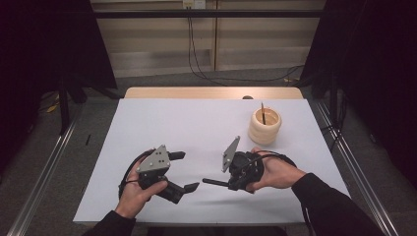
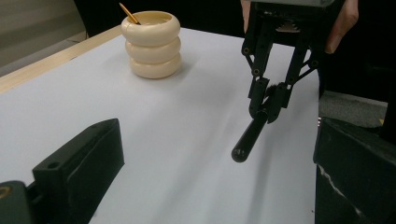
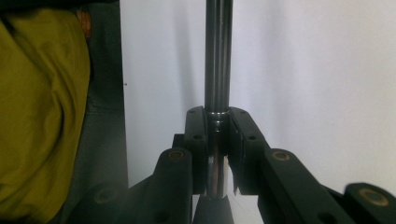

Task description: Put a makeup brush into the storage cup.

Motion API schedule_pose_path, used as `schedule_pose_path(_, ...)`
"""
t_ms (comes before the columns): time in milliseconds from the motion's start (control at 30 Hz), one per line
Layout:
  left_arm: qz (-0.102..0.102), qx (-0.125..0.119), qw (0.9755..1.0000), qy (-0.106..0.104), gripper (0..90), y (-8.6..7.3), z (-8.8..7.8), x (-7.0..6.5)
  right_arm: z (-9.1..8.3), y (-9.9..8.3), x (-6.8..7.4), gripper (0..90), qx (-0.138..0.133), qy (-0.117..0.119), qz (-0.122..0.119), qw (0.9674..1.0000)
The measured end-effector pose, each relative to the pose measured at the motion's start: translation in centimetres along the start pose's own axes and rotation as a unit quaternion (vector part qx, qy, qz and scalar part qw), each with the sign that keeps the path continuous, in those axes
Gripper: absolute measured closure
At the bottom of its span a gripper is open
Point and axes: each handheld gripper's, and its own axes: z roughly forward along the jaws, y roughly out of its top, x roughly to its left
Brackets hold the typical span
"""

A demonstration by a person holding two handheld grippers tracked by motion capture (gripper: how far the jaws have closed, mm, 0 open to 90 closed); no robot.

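A dark, glossy pen-like rod (image 1: 214, 182) lies level just above the white table, pointing left. My right gripper (image 1: 230, 184) is shut on its end; in the right gripper view the pads (image 3: 196, 140) clamp the rod (image 3: 218, 56). In the left gripper view the same rod (image 2: 247, 137) sticks out of the right gripper (image 2: 267, 105) toward the camera. My left gripper (image 1: 187, 171) rests at the front left, open with nothing between its jaws (image 2: 210, 140). A cream ringed holder (image 1: 264, 126) with a thin brown stick (image 1: 263, 113) in it stands at the back right.
The white table sheet (image 1: 196, 123) ends in a wooden strip at the back. Metal rails run along the floor on both sides. Olive-yellow cloth (image 3: 42, 107) shows past the table's edge in the right gripper view. Cables hang on the far wall.
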Motion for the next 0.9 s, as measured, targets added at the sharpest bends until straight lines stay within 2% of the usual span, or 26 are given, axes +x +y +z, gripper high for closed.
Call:
schedule_pose_path(100, -0.003, 0.019, 0.9998, -0.007, 1.8, 0.1, 0.0, 0.1, -0.1, 0.0, 0.2, 78.6, 0.001, 0.002, -0.001, 1.0)
schedule_pose_path(167, -0.001, 0.023, 0.9997, -0.01, 2.2, 0.2, 0.1, 0.2, -0.1, 0.0, 0.2, 78.6, 0.005, 0.006, -0.004, 1.0)
schedule_pose_path(300, -0.014, 0.048, 0.9986, -0.014, 2.2, 0.4, 0.4, 0.4, 0.0, 0.1, 0.2, 78.6, 0.012, 0.012, -0.003, 0.9998)
schedule_pose_path(333, -0.009, 0.063, 0.9979, -0.017, 2.2, 0.5, 0.5, 0.5, 0.0, 0.1, 0.1, 78.6, 0.013, 0.012, -0.011, 0.9998)
schedule_pose_path(433, -0.002, 0.092, 0.9955, -0.024, 2.4, 0.8, 0.9, 0.6, 0.3, 0.1, 0.2, 78.6, 0.02, 0.012, -0.012, 0.9997)
schedule_pose_path(467, 0.002, 0.101, 0.9944, -0.032, 2.6, 1.0, 1.0, 0.6, 0.3, 0.2, 0.1, 78.6, 0.022, 0.014, -0.018, 0.9995)
schedule_pose_path(533, 0.005, 0.117, 0.9921, -0.044, 3.3, 1.2, 1.3, 0.5, 0.4, 0.3, 0.2, 78.6, 0.025, 0.014, -0.015, 0.9995)
schedule_pose_path(567, 0.011, 0.123, 0.9912, -0.048, 3.3, 1.2, 1.4, 0.5, 0.5, 0.3, 0.1, 78.6, 0.026, 0.016, -0.02, 0.9994)
schedule_pose_path(600, 0.01, 0.126, 0.9906, -0.052, 3.3, 1.3, 1.6, 0.4, 0.5, 0.3, 0.2, 78.6, 0.03, 0.016, -0.014, 0.9993)
schedule_pose_path(667, 0.011, 0.138, 0.9884, -0.064, 3.8, 1.5, 1.8, 0.4, 0.6, 0.4, 0.2, 78.6, 0.032, 0.014, -0.019, 0.9992)
schedule_pose_path(733, 0.005, 0.14, 0.9861, -0.089, 4.1, 1.6, 1.9, 0.5, 0.7, 0.5, 0.3, 78.6, 0.03, 0.014, -0.025, 0.9991)
schedule_pose_path(867, 0.009, 0.155, 0.9836, -0.092, 6.8, 1.7, 2.4, 0.5, 0.8, 0.5, 0.2, 78.6, 0.027, 0.018, -0.037, 0.9988)
schedule_pose_path(900, 0.017, 0.159, 0.983, -0.09, 7.2, 1.8, 2.6, 0.6, 0.8, 0.5, 0.3, 78.6, 0.03, 0.018, -0.033, 0.9988)
